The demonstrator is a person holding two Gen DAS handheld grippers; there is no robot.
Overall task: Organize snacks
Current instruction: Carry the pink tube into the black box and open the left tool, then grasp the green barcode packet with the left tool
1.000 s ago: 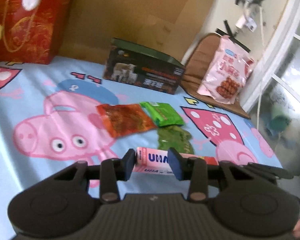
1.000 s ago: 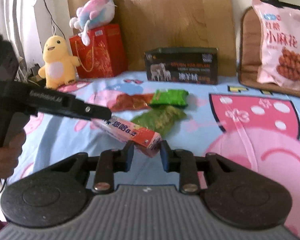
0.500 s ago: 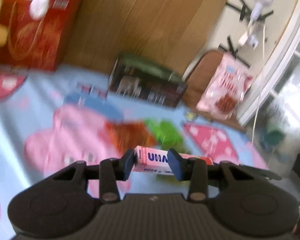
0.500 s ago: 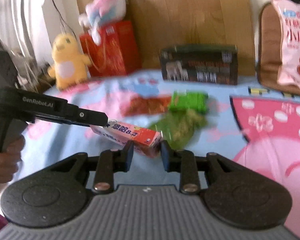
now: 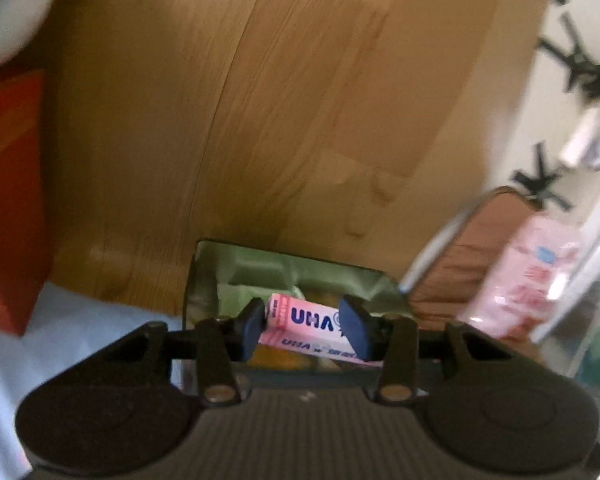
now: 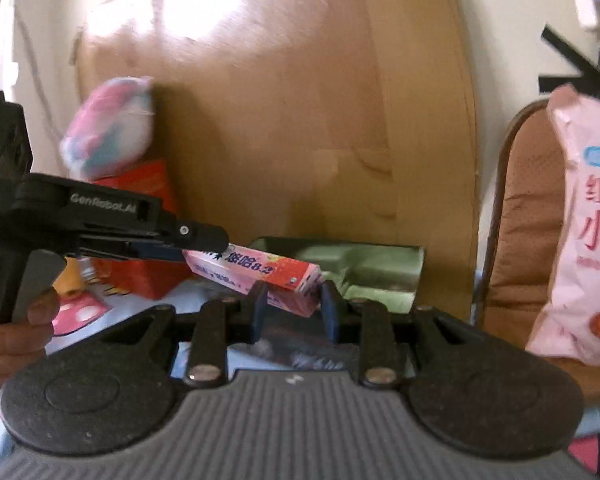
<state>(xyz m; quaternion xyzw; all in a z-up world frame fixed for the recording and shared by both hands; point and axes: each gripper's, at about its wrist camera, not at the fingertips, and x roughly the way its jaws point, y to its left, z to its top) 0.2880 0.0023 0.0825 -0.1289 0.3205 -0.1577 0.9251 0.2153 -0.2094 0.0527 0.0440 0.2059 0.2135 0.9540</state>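
both tongs carried pink candy box (image 5: pixel 305 322) over open green box (image 5: pixel 284 276); l tongs (image 5: pixel 306 328) just loosening, r tongs (image 6: pixel 293 304) gripping.

Left gripper (image 5: pixel 305 326) and right gripper (image 6: pixel 293 307): black bodies showing ribbed grey housings, round matte discs, silver screw heads, dark blue pads; white "GenRobot.AI" lettering is running along the left gripper's side.

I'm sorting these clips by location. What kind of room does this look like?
Probably a bedroom or child's room at home: a plush toy sits on a red gift bag, a cartoon-print blue sheet covers the surface, and a wooden board stands behind.
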